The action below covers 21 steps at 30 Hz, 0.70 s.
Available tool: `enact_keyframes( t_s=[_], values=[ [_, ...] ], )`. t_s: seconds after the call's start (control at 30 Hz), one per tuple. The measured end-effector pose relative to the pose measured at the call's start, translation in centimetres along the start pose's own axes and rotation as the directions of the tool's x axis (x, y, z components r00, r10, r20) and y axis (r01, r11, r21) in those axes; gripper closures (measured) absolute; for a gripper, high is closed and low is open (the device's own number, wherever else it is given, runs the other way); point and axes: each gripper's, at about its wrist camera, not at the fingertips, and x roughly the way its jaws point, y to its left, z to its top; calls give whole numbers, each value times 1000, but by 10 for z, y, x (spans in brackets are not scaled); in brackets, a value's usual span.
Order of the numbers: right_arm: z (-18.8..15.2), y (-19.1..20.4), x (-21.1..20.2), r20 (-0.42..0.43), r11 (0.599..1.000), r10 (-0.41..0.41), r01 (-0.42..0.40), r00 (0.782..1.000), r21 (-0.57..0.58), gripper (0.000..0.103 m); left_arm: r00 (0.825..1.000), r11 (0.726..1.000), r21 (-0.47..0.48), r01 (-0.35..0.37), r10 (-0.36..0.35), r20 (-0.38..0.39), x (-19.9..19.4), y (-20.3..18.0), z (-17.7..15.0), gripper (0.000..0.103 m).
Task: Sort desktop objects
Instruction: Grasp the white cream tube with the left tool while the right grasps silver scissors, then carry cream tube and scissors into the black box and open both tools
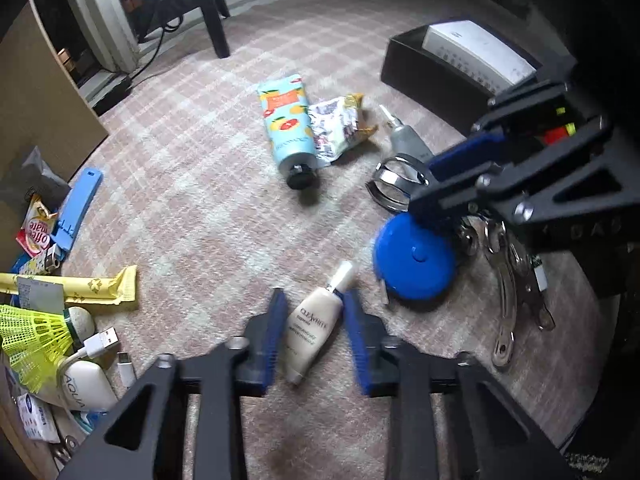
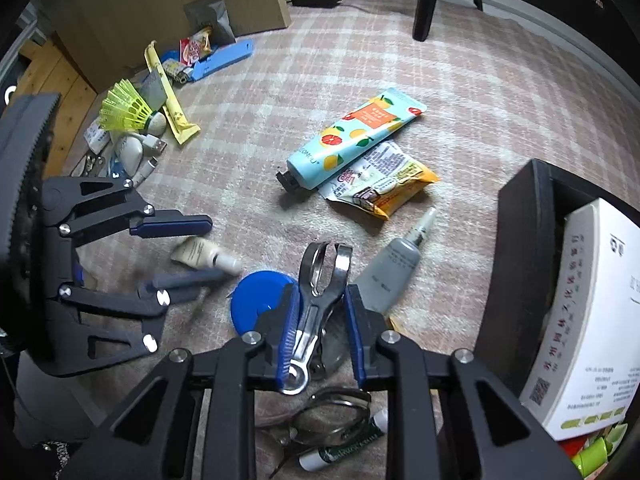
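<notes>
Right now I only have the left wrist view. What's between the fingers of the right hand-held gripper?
Observer: A metal clamp lies between the fingers of the right hand-held gripper. The jaws stand open around it.
Operator: Is anything hidden underneath that gripper?
Observer: Yes, a green-and-white lip balm stick lies on the carpet just behind the fingers.
Operator: And the white box in the black bin?
Observer: The white box has a QR code and red print on the side facing the right camera.
</notes>
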Motion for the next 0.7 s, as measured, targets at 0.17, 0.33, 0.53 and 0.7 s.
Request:
enact_keyframes(
  t_s=[0.17, 0.33, 0.53, 0.7],
  values=[
    [2, 3, 2, 7, 1000, -8, 8, 1000, -5, 81, 1000, 999, -31, 7, -7, 12, -4, 2, -7, 84],
    [0, -2, -2, 33, 1000, -4, 4, 999, 12, 81, 1000, 998, -62, 1, 0, 11, -9, 0, -15, 85],
    [-5, -2, -21, 77, 999, 12, -14, 997, 31, 81, 999, 995, -97, 12, -9, 31, -21, -4, -25, 85],
    [-9, -4, -40, 123, 998, 24, -30, 992, 47, 82, 997, 995, -100, 21, -14, 70, -43, -13, -29, 85]
  ],
)
